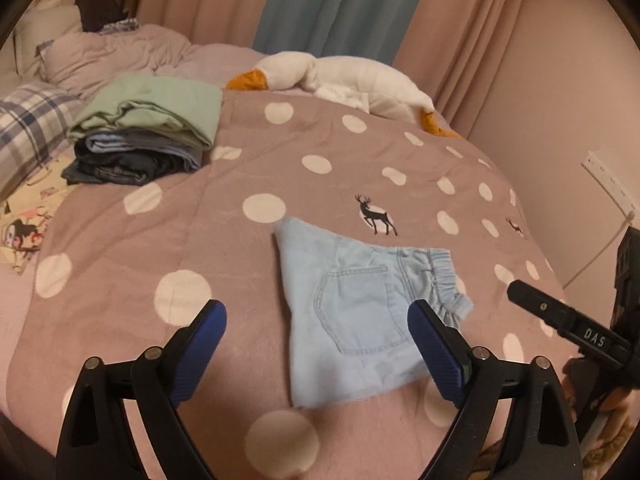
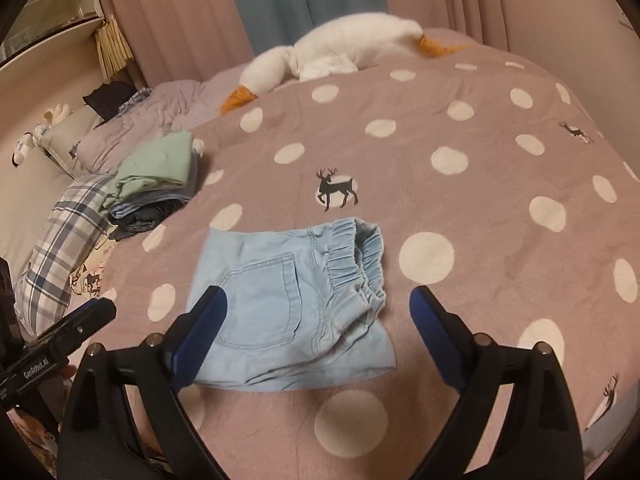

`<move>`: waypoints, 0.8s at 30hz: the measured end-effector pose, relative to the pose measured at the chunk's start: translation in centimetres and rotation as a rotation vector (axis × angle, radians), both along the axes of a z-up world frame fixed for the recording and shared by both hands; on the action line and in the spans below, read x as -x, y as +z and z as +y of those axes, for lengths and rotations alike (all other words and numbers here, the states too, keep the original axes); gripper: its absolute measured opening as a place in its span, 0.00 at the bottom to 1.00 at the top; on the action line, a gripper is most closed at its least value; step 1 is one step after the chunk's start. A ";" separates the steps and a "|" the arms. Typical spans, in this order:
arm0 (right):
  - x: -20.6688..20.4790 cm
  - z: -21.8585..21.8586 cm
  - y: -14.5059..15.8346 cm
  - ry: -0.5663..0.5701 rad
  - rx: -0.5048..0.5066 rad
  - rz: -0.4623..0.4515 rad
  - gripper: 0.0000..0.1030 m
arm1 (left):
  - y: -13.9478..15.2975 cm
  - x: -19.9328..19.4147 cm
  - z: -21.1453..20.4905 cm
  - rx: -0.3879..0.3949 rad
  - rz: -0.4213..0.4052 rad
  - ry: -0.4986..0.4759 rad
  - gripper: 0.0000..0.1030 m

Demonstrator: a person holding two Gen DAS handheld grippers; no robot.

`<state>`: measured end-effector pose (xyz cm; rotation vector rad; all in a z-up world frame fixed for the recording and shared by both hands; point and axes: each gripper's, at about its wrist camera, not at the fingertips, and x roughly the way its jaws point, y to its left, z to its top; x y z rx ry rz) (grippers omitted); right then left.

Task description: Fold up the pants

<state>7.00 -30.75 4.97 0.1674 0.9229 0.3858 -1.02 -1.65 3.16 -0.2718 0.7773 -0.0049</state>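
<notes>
Both my left gripper (image 1: pixel 318 354) and right gripper (image 2: pixel 318 340) hang released above the folded pants (image 2: pixel 292 312) on the dotted pink bedspread (image 2: pixel 460 208); curtains (image 1: pixel 200 0) behind.

Folded pants (image 2: pixel 288 312) and clothes stack (image 1: pixel 148 132) on bed (image 1: pixel 248 168).

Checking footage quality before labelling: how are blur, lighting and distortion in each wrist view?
Left wrist view: dim warm light, strong fisheye bending, light blue pants slightly soft, near hem smeared. Right wrist view: same light, pants fairly sharp, goose plush blurred, dark corner vignette.
</notes>
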 end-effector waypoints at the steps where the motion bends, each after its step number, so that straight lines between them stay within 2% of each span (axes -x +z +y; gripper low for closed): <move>1: 0.2 0.0 0.2 -0.003 0.011 -0.010 0.93 | 0.2 0.4 -0.1 -0.006 -0.003 0.001 0.90; 5: 0.7 0.0 0.4 -0.018 0.039 -0.029 0.94 | 0.3 0.5 -0.5 0.011 -0.003 -0.007 0.91; 9: 1.1 -0.2 0.3 -0.035 0.054 -0.032 0.94 | 0.1 0.8 -1.1 0.000 0.022 0.008 0.98; 13: 1.8 -0.1 0.1 -0.037 0.070 -0.027 0.94 | -0.8 1.2 -2.3 0.044 0.060 -0.044 0.98; 24: 2.7 0.0 -0.3 -0.041 0.102 -0.021 0.94 | -1.1 1.2 -4.0 -0.009 0.088 -0.075 0.98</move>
